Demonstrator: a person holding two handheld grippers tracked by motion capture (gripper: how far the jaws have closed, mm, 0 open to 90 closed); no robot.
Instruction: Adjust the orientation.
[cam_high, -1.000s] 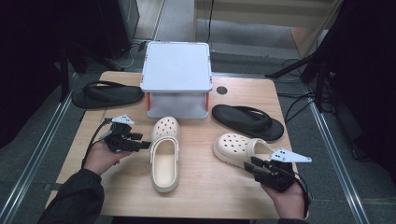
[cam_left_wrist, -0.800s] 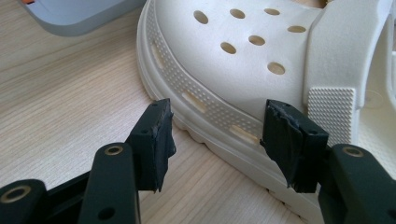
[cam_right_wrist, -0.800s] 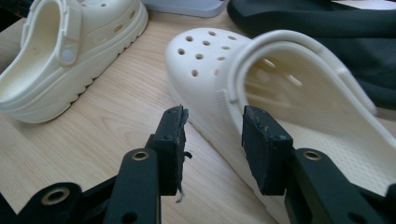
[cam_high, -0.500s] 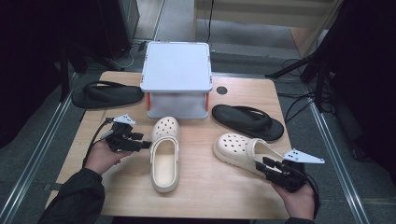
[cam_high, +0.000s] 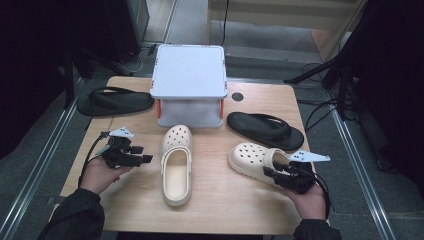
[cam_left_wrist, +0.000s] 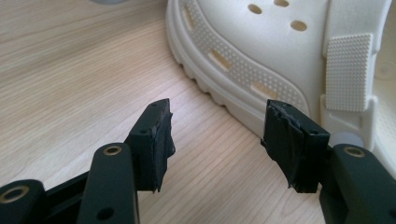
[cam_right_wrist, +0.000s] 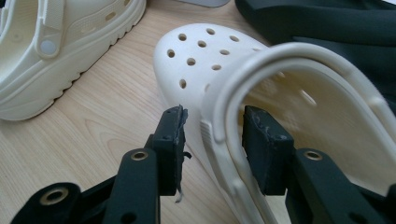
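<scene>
Right cream clog (cam_high: 257, 161) is seen at lower right of the desk (cam_high: 220, 210), long axis toward upper left. Its heel rim is straddled by the right gripper (cam_right_wrist: 212, 140), fingers released, not clamped. Left gripper (cam_left_wrist: 217, 140) is open beside the left clog (cam_high: 176, 167).

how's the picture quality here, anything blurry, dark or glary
High view: soft, with the room around the table nearly black. Left gripper view: the clog is sharp, the near tongs slightly soft, light even, no glare. Right gripper view: the other clog's heel strap blurs close to the lens.
</scene>
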